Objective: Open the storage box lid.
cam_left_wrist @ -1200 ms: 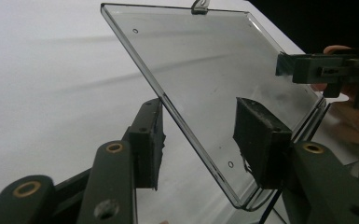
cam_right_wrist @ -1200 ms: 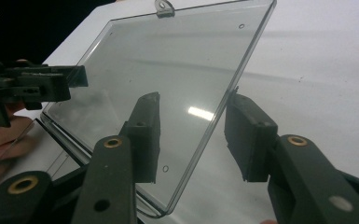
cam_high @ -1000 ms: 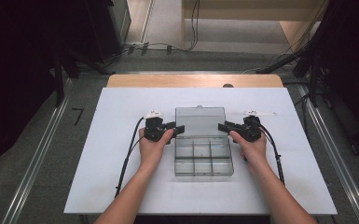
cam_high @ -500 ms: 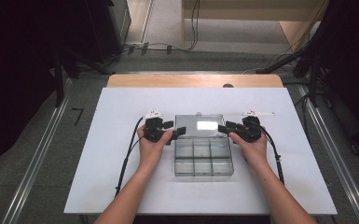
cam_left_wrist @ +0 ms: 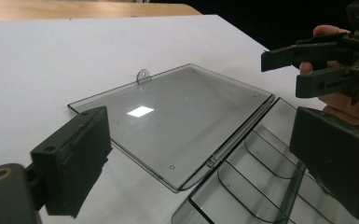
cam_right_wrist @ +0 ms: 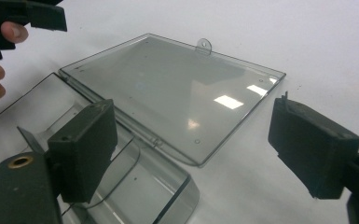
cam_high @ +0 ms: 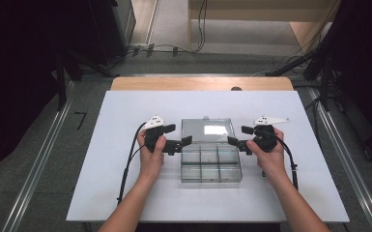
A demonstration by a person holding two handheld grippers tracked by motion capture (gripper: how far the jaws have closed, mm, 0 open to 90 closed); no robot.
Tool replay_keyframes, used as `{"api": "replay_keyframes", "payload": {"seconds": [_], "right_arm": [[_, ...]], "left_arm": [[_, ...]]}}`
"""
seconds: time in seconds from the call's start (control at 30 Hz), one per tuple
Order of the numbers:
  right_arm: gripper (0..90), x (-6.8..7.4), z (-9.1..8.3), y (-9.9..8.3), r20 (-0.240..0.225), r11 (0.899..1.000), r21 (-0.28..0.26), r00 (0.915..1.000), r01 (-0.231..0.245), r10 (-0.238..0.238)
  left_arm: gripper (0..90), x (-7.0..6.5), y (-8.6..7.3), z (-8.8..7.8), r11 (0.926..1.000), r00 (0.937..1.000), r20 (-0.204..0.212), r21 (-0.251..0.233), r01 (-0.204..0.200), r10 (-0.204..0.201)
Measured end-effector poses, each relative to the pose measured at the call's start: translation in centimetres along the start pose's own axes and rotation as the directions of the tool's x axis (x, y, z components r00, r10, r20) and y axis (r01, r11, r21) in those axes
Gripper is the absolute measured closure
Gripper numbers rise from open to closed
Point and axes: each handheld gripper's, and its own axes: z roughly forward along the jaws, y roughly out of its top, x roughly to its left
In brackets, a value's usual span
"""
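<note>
Both forearms reach in from the near side, roughly side by side and well apart. The left hand [cam_high: 150,155] wraps around the left gripper [cam_high: 187,142], whose jaws point inward toward the other hand; they have just been opening and stand wide with nothing between them. The right hand [cam_high: 269,157] mirrors it: the right gripper [cam_high: 234,143] points inward, jaws likewise just opened, gripping nothing.
</note>
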Motion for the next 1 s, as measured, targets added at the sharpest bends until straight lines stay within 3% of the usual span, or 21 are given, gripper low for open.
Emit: {"api": "replay_keyframes", "payload": {"seconds": [0.47, 0.63, 0.83, 1.0], "right_arm": [[0.5, 1.1, -2.5, -1.4, 0.004, 0.996, -0.008, 0.9961, 0.088, -0.088], [0.0, 1.5, -3.2, -1.8, 0.020, 0.993, -0.005, 0.9931, 0.116, -0.115], [0.0, 1.8, -3.8, -2.5, 0.034, 0.992, 0.010, 0.9911, 0.128, -0.129], [0.0, 1.6, -4.7, -3.1, 0.036, 0.992, -0.015, 0.9915, 0.125, -0.125]], "left_arm": [[0.0, -1.2, -1.2, -3.1, 0.9979, 0.9978, -0.021, -0.013, -0.064, 0.063], [0.0, -1.5, -1.8, -4.1, 0.9963, 0.9959, -0.033, -0.011, -0.085, 0.085], [0.0, -1.9, -2.5, -4.9, 0.9950, 0.9944, -0.038, -0.008, -0.099, 0.099], [0.0, -2.2, -3.0, -5.6, 0.9941, 0.9931, -0.046, -0.006, -0.108, 0.108]]}}
